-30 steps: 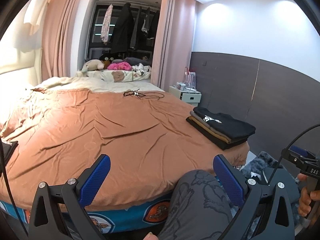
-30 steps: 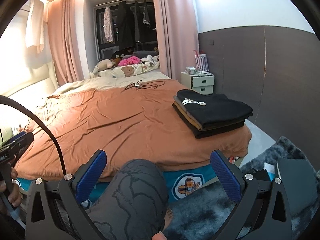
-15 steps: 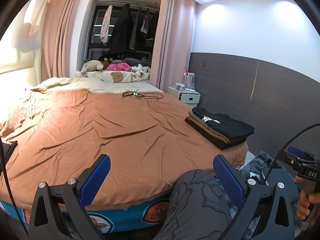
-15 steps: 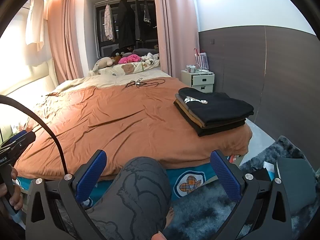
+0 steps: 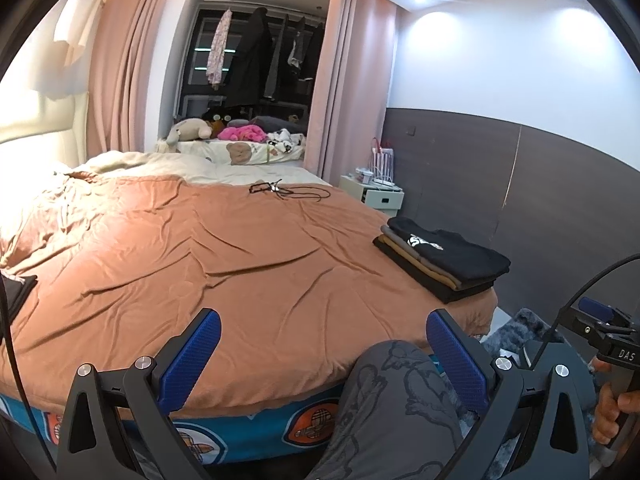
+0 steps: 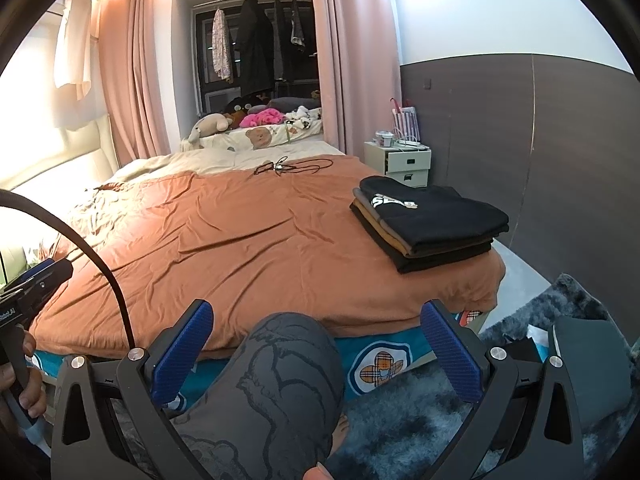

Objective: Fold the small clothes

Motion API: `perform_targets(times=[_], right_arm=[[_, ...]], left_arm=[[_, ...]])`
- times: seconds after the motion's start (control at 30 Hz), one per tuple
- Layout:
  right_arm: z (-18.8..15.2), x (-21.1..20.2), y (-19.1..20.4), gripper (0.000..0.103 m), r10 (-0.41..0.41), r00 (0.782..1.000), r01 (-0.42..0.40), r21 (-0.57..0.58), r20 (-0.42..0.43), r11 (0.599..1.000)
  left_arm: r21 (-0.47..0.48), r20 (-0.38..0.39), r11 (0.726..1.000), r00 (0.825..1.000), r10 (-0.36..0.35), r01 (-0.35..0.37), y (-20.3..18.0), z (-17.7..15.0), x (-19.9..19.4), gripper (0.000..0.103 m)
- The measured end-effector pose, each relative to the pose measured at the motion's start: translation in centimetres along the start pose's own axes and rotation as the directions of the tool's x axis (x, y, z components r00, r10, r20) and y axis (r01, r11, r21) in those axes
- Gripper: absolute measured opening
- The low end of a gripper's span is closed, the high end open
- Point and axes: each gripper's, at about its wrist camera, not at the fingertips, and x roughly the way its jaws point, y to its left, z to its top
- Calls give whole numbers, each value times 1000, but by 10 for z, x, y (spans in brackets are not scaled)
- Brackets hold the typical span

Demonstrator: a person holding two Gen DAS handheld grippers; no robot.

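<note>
Showing near to far, both wrist views:
L gripper [image 5: 320, 354]: jaws spread wide, nothing between the blue pads; held low at the bed's near edge, over the person's knee [image 5: 394, 392].
R gripper [image 6: 320, 354]: also spread wide and empty, same height, aimed across the bed; its handle and the hand [image 5: 612, 404] on it show at the right edge of the L view.
Floor, right: grey rug [image 6: 420, 412] w/ a dark bin or bag [image 6: 588, 368]; contents too unclear to name.
Bedspread [image 5: 208, 264]: orange, wrinkled, no loose garment lying on the work area in front.
Dark item, far left edge [image 5: 18, 292]: partly cut off; maybe cloth, can't tell.
Folded stack [image 6: 430, 220]: several dark and tan pieces, squared up, near the bed's right corner, black printed one on top.
Cord/hanger tangle [image 5: 286, 190]: mid-bed, far side, apart from the stack.
Progress (judged): several pieces done and stacked; none in hand. Either the batch is finished or the next piece must be fetched from outside the clear view.
</note>
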Motion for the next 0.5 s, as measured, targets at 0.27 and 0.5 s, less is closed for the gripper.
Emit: perform_targets(times=[0.27, 0.5], right_arm=[[-1, -1, 1, 103, -9, 1000, 9, -7, 0, 1000], [0, -1, 5, 103, -7, 1000, 7, -15, -3, 1000]], left_arm=[[-6, 0, 1000, 1000, -3, 3, 1, 0, -1, 103], [-13, 11, 1000, 1000, 2, -2, 1, 0, -4, 103]])
